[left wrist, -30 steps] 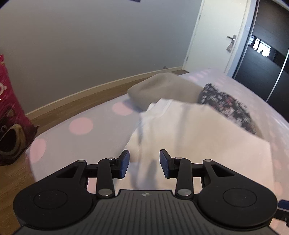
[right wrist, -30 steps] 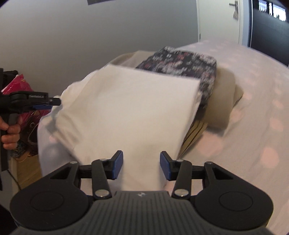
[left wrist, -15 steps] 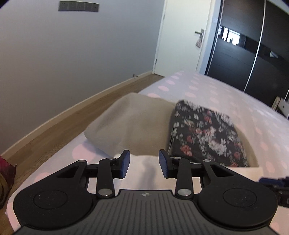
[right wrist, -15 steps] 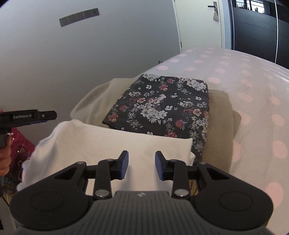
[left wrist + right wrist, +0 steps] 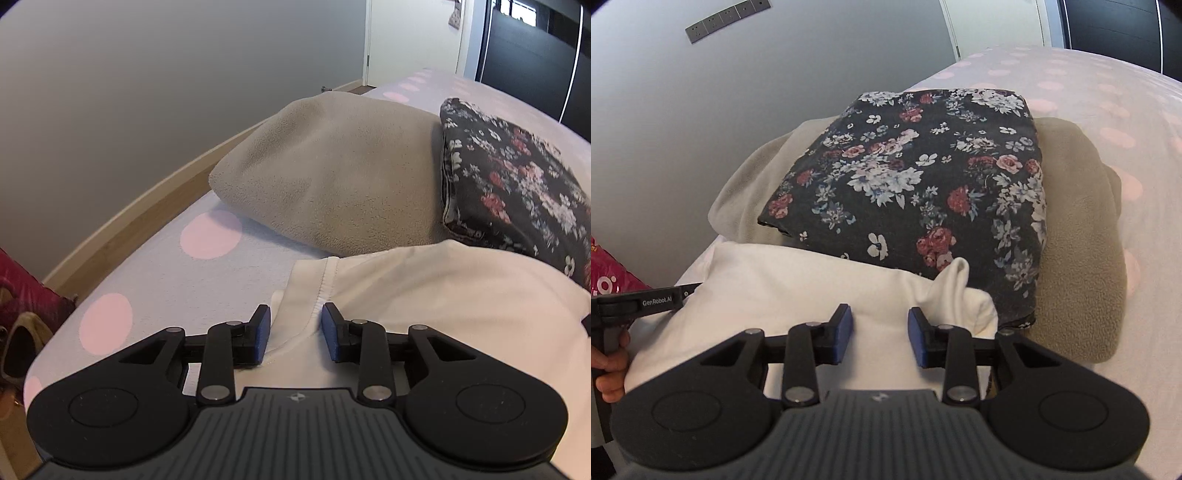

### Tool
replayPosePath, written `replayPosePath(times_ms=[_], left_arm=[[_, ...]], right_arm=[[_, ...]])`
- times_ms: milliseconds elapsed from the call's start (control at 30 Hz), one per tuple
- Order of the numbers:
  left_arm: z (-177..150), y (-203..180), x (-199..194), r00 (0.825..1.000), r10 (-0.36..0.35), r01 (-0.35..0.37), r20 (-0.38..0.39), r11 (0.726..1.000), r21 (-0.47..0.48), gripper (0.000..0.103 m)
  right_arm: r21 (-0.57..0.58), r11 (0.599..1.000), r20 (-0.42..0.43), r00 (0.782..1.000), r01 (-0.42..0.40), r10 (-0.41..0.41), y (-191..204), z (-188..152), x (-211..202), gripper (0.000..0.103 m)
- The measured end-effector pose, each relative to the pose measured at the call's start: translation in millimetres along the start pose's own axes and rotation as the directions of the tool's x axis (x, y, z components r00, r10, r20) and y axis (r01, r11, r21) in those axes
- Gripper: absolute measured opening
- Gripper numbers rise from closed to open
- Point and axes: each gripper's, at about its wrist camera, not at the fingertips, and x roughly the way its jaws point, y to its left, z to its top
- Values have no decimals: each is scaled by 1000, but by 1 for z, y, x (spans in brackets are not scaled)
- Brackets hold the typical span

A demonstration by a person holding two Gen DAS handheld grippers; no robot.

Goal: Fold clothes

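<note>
Item: one folded white cotton garment [image 5: 798, 295], lying on the pink-dotted bed sheet [image 5: 221, 266], its far edge against a folded dark floral cloth [image 5: 923, 184] that sat on a beige fleece blanket [image 5: 332, 177].

Left claw [image 5: 295, 332]: jaws apart, straddling a stitched hem of the white garment, gripping nothing that I could see.

Right claw [image 5: 879, 334]: jaws likewise parted over the garment, empty; a loose corner [image 5: 955, 277] stood up just beyond it (an unflattened tip, I judged).

Risks noted: that upright corner could spring the fold open if left; closing either claw on one layer only would drag the top ply and skew the stack; pushing forward might shove the floral cloth off the blanket.
</note>
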Motion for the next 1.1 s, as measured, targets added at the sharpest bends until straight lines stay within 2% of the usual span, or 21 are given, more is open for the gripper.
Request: replayPosePath(times_ms=[133,300,400,533,600,700,800,967,1100], left_arm=[[0,-2,-8,1000,16,-16,7,1000,-4,30],[-3,-6,-46,996,43,-44,78,999,9,30],[-10,-8,-77,994,9,-12,106,999,30,30],[-24,-16,-120,992,-17,9,124,998,68,30],[-32,-23,-143,990,-19,6,143,996,90,30],[-47,-34,-179,982,-23,3,187,994,106,32],[-67,-48,-211,971,-35,17,237,997,78,42],[-105,-71,-250,957,-46,37,285,999,35,43],[-134,-88,-271,951,-34,32,307,999,10,45]], right_arm=[[-3,1000,-6,1000,22,-22,2,1,-7,36],[-36,998,17,999,50,-49,12,-2,-44,39],[-80,995,42,998,55,-52,23,-14,-74,40],[-127,990,68,996,69,-61,41,-38,-113,51],[-137,987,78,995,80,-70,49,-51,-131,52],[-128,988,89,993,83,-72,57,-68,-157,56],[-118,987,116,989,107,-93,64,-84,-180,63],[-78,983,176,973,163,-148,67,-111,-217,74],[-5,986,206,965,168,-163,57,-133,-242,74]])
